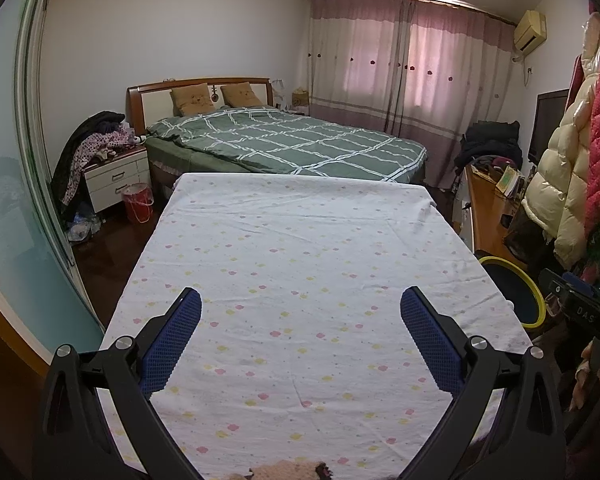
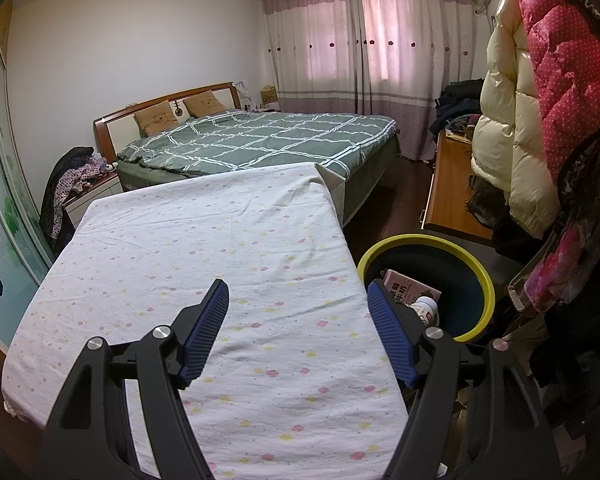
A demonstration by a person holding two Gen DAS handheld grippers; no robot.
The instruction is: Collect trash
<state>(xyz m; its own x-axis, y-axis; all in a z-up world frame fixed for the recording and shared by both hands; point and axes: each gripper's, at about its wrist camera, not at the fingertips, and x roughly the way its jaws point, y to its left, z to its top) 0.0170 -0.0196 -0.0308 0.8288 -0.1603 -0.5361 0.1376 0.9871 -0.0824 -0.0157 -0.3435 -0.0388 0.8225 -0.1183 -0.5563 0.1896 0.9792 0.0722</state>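
Observation:
A dark bin with a yellow rim [image 2: 482,276] stands on the floor by the right edge of the cloth-covered table [image 2: 220,240]. Inside it lie a pink milk carton [image 2: 410,286] and a small white bottle [image 2: 426,306]. My right gripper [image 2: 298,294] hovers open over the table's right part, its right finger near the bin, nothing between the blue pads. My left gripper [image 1: 300,300] stands open above the flowered cloth [image 1: 300,240], holding nothing. The bin's rim [image 1: 538,296] shows at the right in the left wrist view, beside part of the other gripper's body [image 1: 588,312].
A green-quilted bed [image 1: 284,140] lies beyond the table. A nightstand piled with clothes [image 1: 108,148] and a red bucket [image 1: 138,202] stand at the left. Hanging padded coats [image 2: 540,100] and a wooden desk [image 2: 452,192] crowd the right side.

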